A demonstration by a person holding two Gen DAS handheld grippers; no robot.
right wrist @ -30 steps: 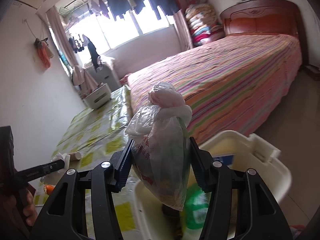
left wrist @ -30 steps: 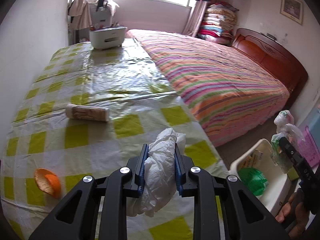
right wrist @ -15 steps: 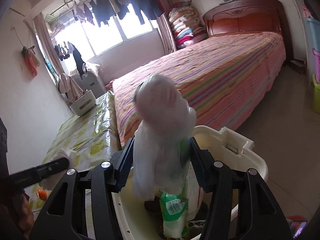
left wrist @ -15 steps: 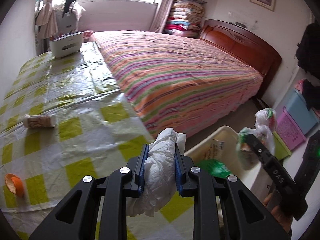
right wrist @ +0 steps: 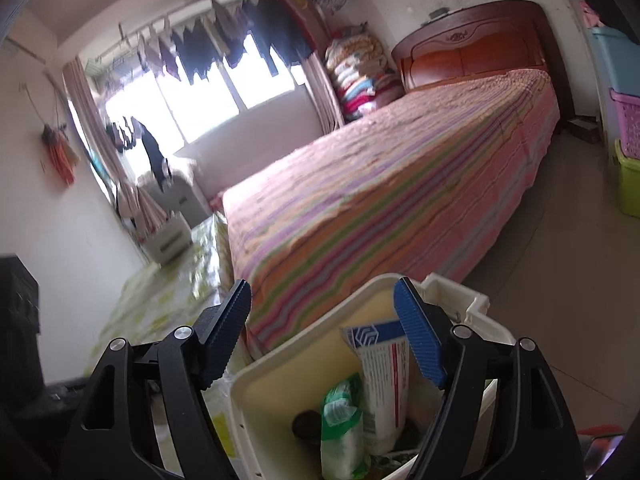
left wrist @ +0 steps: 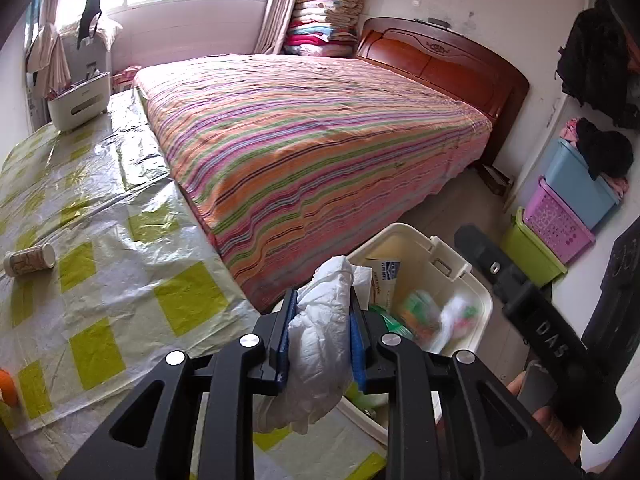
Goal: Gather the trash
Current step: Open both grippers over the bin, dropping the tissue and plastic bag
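Note:
My left gripper (left wrist: 320,330) is shut on a crumpled white plastic wad (left wrist: 316,352), held over the table's right edge beside the cream trash bin (left wrist: 478,292). A knotted clear bag (left wrist: 456,316) lies blurred inside the bin, among a green packet and a carton. In the right wrist view my right gripper (right wrist: 324,320) hovers over the bin (right wrist: 280,364); its jaws are opening and nothing is between them. On the checked tablecloth (left wrist: 100,280) a paper cup (left wrist: 30,258) lies on its side, and an orange peel (left wrist: 8,388) shows at the left edge.
A striped bed (left wrist: 320,140) runs along the table's right side, close behind the bin. Stacked green, pink and blue baskets (left wrist: 560,220) stand by the right wall. A white box (left wrist: 80,100) sits at the table's far end. A hand (left wrist: 548,420) holds the right gripper's handle.
The right gripper's jaws spread and the knotted bag dropped from them into the bin. The left gripper carried the white wad rightward, from over the table to beside the bin.

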